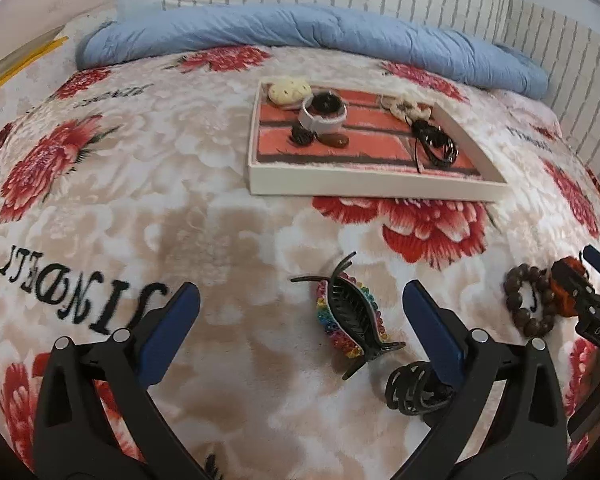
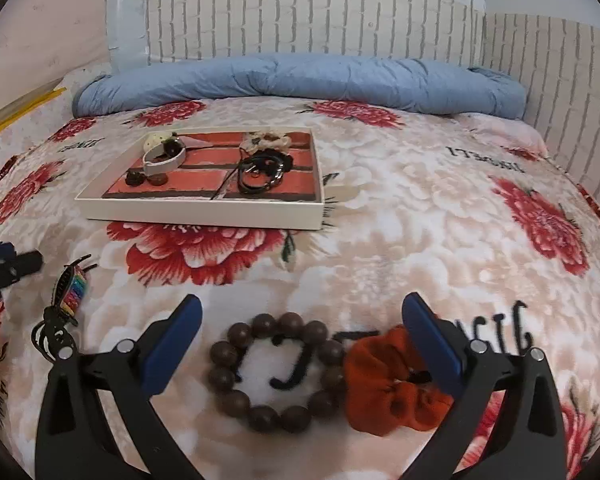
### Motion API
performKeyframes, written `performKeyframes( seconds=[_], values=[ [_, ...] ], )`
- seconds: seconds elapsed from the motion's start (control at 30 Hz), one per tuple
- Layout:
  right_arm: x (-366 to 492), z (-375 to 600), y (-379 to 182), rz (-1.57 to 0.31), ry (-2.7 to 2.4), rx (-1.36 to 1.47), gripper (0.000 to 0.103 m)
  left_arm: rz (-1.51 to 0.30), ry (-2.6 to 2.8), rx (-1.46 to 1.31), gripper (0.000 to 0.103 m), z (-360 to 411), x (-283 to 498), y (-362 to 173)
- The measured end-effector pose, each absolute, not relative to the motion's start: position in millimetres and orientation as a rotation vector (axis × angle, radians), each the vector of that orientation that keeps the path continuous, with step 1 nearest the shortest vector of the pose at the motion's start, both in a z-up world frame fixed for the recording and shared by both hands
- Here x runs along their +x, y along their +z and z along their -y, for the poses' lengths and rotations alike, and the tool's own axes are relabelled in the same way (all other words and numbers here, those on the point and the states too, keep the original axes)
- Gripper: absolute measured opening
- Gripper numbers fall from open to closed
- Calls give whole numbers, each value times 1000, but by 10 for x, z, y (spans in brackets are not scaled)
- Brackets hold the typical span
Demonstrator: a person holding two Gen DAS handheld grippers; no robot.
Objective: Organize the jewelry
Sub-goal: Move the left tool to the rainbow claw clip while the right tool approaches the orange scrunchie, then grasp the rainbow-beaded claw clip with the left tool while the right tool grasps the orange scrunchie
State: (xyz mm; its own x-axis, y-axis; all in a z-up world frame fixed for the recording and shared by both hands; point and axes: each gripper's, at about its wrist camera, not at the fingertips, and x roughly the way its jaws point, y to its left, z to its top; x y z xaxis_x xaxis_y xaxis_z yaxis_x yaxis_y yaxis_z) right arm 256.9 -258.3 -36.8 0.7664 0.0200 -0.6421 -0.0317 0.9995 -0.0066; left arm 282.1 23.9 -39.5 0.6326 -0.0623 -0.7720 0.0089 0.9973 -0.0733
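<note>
A white tray with a red brick-pattern lining sits on the floral blanket and holds several pieces of jewelry; it also shows in the right wrist view. My left gripper is open above a rainbow-beaded black hair claw, with a small black claw clip by its right finger. My right gripper is open over a brown wooden bead bracelet and an orange scrunchie. The bracelet and right gripper show at the right of the left wrist view.
A rolled blue quilt lies along the back of the bed against a white brick-pattern wall. The left gripper's tip and the rainbow claw show at the left of the right wrist view.
</note>
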Motion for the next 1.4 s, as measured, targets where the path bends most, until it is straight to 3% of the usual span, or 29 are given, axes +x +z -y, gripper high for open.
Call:
performKeyframes(
  seconds=[0.37, 0.67, 1.17, 1.4],
  values=[
    [2782, 2574, -632, -786, 33, -50, 80, -925, -60, -60, 98, -173, 2988, -610],
    [2693, 2858, -469, -740, -69, -64, 80, -945, -72, -49, 98, -129, 3018, -689],
    [2714, 3329, -654, -827, -154, 8, 80, -976, -92, -35, 87, -61, 3051, -828],
    [2708, 3405, -722, -859, -168, 55, 61, -978, -85, -21, 82, -61, 3058, -851]
  ],
)
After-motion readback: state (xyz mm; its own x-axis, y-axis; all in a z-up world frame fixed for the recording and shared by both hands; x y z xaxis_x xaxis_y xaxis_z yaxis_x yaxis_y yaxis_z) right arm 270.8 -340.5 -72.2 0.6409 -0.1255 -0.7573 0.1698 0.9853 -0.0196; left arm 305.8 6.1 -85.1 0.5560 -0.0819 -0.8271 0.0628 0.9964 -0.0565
